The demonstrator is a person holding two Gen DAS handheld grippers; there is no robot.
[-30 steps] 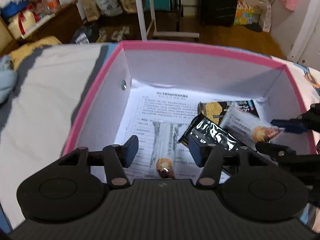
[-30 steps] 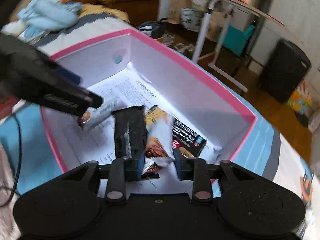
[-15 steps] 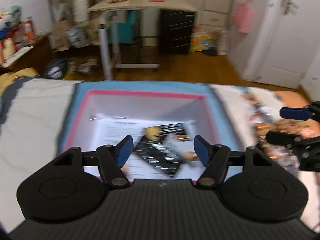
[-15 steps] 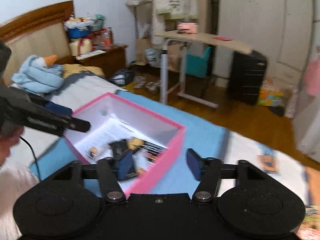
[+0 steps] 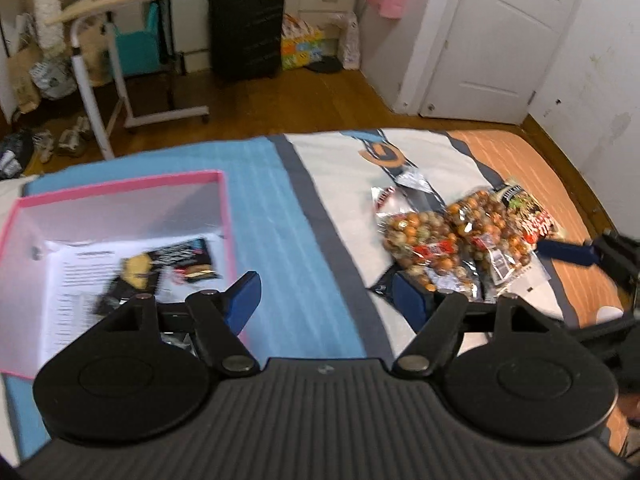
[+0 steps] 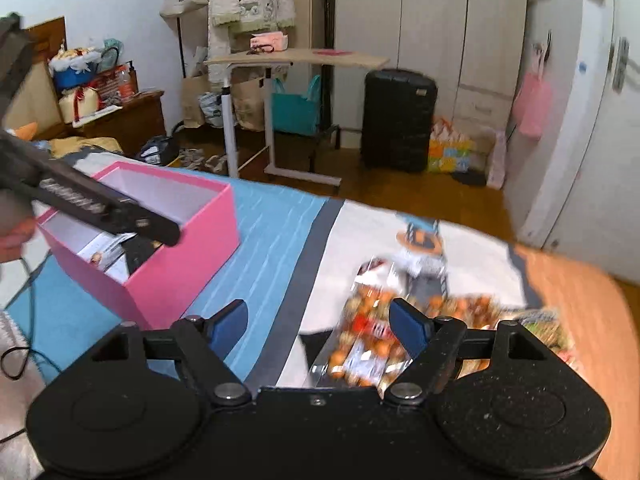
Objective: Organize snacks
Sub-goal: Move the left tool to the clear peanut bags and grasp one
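Snacks (image 5: 460,236) lie in a loose heap of clear bags on the bedspread (image 5: 304,248), well to the right of the pink box (image 5: 120,184), which holds a few dark packets (image 5: 168,264) on a printed sheet. The left gripper (image 5: 326,300) hangs released and empty over the cover, between box and heap. The right gripper (image 6: 318,326) is spread wide too, holding nothing, with the blurred bags just ahead of its right finger.

No text can be read: the print on the white paper sheet (image 5: 76,280) and on the clear snack bags (image 5: 460,236) is blurred.
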